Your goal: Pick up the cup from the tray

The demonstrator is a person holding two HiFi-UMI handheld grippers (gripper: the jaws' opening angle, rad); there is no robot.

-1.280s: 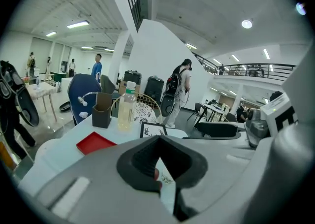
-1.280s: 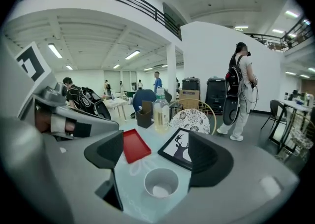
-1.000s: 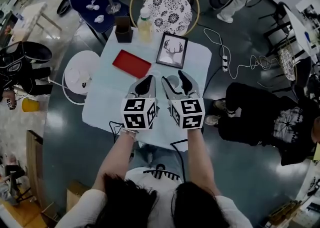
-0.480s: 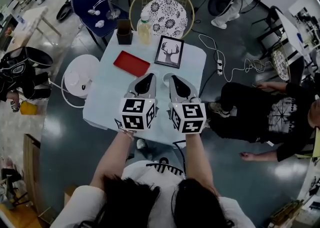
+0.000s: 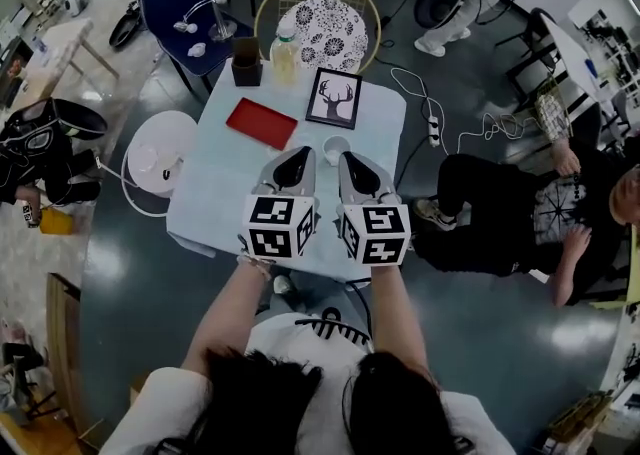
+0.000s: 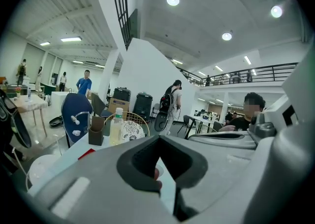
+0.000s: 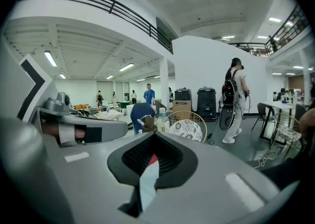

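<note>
Head view: table (image 5: 215, 193) carries a red tray (image 5: 261, 124); the white cup (image 5: 332, 146) stands off the tray, beside the right gripper (image 5: 351, 158). Left gripper (image 5: 296, 155) and right gripper: jaws closed, empty.

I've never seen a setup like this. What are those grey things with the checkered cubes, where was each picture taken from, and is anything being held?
There is no robot here. A person holds a two-jaw gripper in each hand, the left gripper and the right gripper; the patterned cubes are part of them. The head view comes from a camera on the person's head, looking down. The two gripper views come from cameras riding on each gripper, looking along its jaws. On the table are a red tray, a framed deer picture, a bottle and a dark box. A white cup stands on the cloth by the gripper tips, apart from the tray. Both pairs of jaws are together and hold nothing.
</note>
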